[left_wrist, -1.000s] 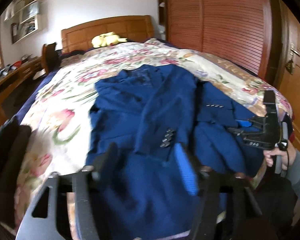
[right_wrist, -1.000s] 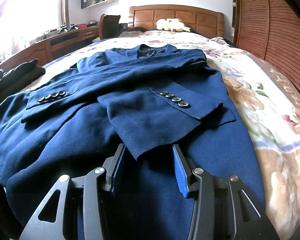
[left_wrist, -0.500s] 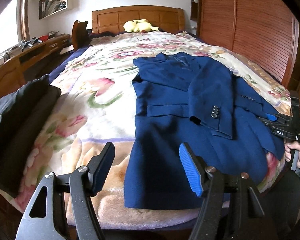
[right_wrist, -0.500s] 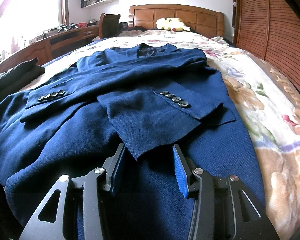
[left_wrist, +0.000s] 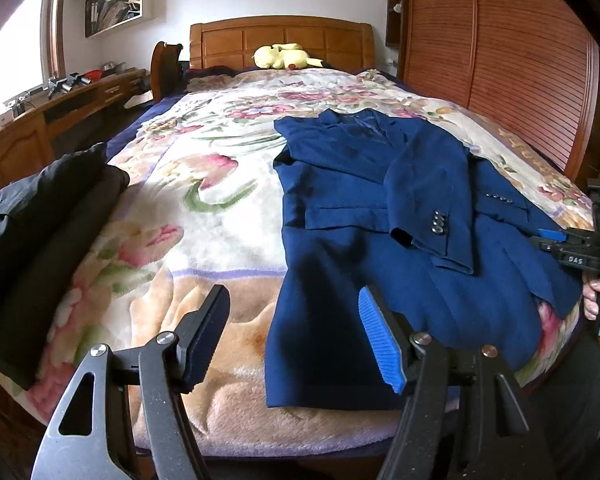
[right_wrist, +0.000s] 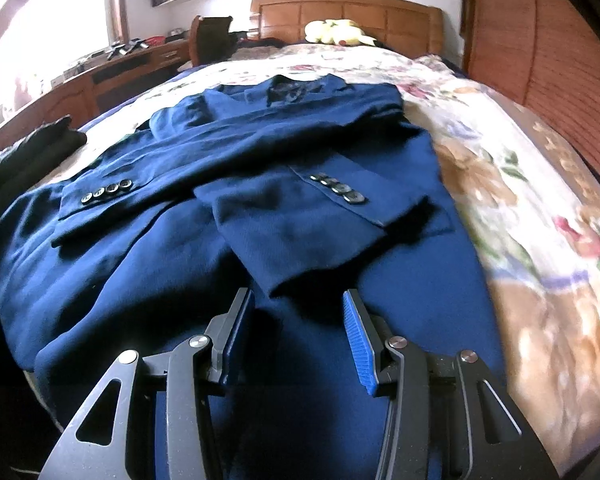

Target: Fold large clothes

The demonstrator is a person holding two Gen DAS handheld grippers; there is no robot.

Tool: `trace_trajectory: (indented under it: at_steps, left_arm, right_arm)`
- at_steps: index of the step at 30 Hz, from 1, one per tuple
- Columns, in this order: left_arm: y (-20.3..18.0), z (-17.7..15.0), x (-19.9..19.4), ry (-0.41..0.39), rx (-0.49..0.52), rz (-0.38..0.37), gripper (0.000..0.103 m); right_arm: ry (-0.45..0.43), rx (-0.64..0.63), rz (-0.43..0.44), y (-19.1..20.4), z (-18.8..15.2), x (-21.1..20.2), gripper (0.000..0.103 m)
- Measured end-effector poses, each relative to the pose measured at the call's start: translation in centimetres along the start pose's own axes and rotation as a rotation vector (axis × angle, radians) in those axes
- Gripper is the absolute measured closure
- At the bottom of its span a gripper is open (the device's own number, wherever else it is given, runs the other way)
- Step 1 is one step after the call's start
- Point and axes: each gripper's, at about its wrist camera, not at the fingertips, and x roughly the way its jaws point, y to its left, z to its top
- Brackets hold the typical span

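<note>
left gripper (left_wrist: 292, 336) jaws apart, nothing btwn, just off the near left hem corner of the navy blue woven suit jacket (left_wrist: 380, 216). right gripper (right_wrist: 298, 336) jaws apart over jacket's lower hem, no cloth pinched. jacket lies flat, collar to headboard, both sleeves folded across front w/ cuff buttons showing, on floral plush blanket (left_wrist: 204, 184) over bed. folded black garment (left_wrist: 40, 224) at left edge. yellow plush toy (left_wrist: 286, 57) by wooden headboard (left_wrist: 280, 38); slatted wooden wardrobe doors (left_wrist: 496, 72) on right.
</note>
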Motion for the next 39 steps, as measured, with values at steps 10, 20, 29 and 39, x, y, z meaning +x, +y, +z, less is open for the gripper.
trace_trajectory:
  at_steps: [10,20,29,39]
  left_arm:
    - [1.0,-1.1,0.6,0.018,-0.014,-0.033,0.035]
    - [1.1,-1.8,0.0,0.018,-0.031,-0.107,0.061]
    - [1.4,-2.3,0.1,0.048,-0.03,-0.087,0.062]
    - [1.5,-2.7,0.9,0.083,-0.042,-0.095,0.062]
  right_arm:
    - [-0.022,0.024,-0.122,-2.1,-1.4,-5.3,0.056]
    - [0.028,0.056,-0.177,-2.8,-2.4,-6.0,0.056]
    - [0.065,0.064,-0.187,-3.3,-2.5,-6.4,0.056]
    - [0.088,0.083,-0.141,-3.5,-3.0,-6.5,0.056]
